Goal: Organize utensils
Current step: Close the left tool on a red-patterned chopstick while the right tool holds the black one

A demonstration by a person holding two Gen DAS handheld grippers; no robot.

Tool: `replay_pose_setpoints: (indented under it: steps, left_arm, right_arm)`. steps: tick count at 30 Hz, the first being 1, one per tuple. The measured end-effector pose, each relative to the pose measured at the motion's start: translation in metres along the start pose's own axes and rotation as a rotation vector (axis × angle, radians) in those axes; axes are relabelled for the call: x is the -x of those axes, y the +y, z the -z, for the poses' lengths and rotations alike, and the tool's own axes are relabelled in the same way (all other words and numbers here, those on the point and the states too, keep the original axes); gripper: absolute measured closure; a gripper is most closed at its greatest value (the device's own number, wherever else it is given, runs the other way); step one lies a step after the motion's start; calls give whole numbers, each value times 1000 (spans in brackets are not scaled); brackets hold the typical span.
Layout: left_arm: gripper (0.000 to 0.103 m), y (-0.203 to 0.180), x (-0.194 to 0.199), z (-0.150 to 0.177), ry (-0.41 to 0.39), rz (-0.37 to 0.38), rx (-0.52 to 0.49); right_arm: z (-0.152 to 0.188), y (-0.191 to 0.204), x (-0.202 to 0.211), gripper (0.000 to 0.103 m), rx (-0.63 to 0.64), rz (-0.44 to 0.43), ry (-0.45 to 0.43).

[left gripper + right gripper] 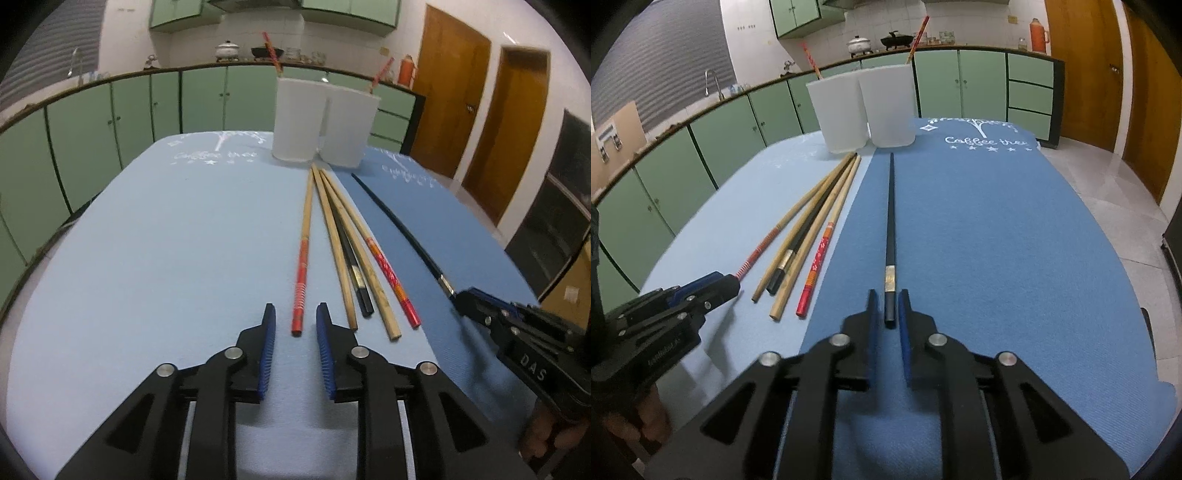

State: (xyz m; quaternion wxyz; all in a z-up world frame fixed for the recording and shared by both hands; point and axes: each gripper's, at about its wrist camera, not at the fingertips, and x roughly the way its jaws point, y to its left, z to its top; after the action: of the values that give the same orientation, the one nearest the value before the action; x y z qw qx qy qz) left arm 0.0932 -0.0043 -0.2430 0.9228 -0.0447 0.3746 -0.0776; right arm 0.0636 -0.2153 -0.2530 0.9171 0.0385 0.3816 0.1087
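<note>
Both grippers, left point(295, 325) straddling the red chopstick point(301, 273), right point(887, 314) the black chopstick point(890, 236), jaws open, poised to pinch.

Dim, even indoor light with a cool cast; soft shadows on the worktop point(147, 240). Strong fisheye bending, dark corner vignettes, slight blur toward the edges.
</note>
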Motion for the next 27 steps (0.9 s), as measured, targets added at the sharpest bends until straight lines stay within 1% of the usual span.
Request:
replay_pose_setpoints:
  steps: [1, 2, 3, 6, 10, 14, 18, 21, 27]
  left_arm:
    - [77, 2, 2, -1, -8, 2, 10]
    - [73, 4, 4, -2, -16, 1, 16]
    - [70, 6, 7, -2, -29, -6, 25]
    - [66, 8, 10, -3, -43, -32, 41]
    - [65, 3, 11, 0, -46, -36, 32]
    - [63, -1, 11, 3, -45, -42, 17]
    - [63, -3, 11, 4, -57, -52, 8]
    - [63, -3, 8, 6, -43, -53, 8]
    - [63, -4, 3, 8, -18, -51, 1]
  right_arm:
    - [0, -1, 3, 78, 2, 0, -9]
    - [0, -1, 5, 76, 3, 2, -15]
    - [0, -1, 7, 76, 3, 3, -22]
    - [2, -3, 10, 76, -29, 17, -52]
    - [5, 0, 12, 76, -28, 16, -75]
    - [7, 2, 12, 76, -28, 14, -74]
    - [8, 5, 7, 76, -13, 11, -58]
    - [10, 9, 2, 76, 7, 12, -38]
    - [10, 9, -3, 79, 6, 23, -18]
